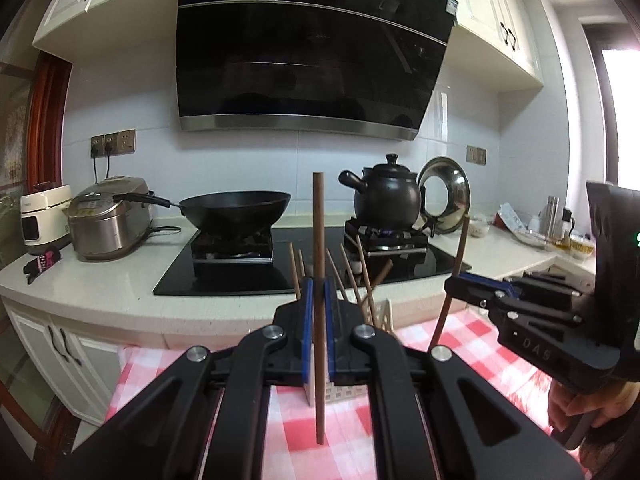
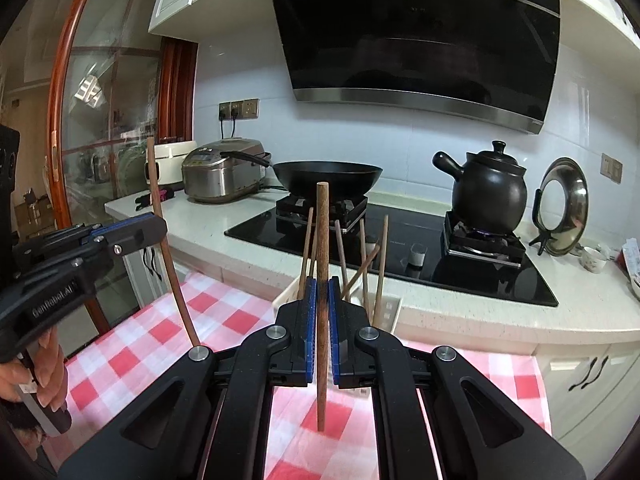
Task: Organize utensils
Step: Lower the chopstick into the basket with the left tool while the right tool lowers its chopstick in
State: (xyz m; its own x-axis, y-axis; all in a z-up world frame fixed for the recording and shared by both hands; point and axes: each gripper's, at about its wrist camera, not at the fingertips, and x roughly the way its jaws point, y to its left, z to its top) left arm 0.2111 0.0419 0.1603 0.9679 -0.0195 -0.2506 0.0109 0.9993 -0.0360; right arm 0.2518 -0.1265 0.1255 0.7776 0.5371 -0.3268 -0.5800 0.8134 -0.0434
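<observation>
I see the checked-cloth worktop with the white slotted holder of chopsticks standing just ahead. My left gripper is clamped on one upright brown chopstick, my right gripper on another. They look light, stiff and slick, so I judge mid-shaft best.

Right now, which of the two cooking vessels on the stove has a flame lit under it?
The black clay pot on the right burner: a small blue flame shows beneath it. The wok on the left burner shows no flame.
</observation>
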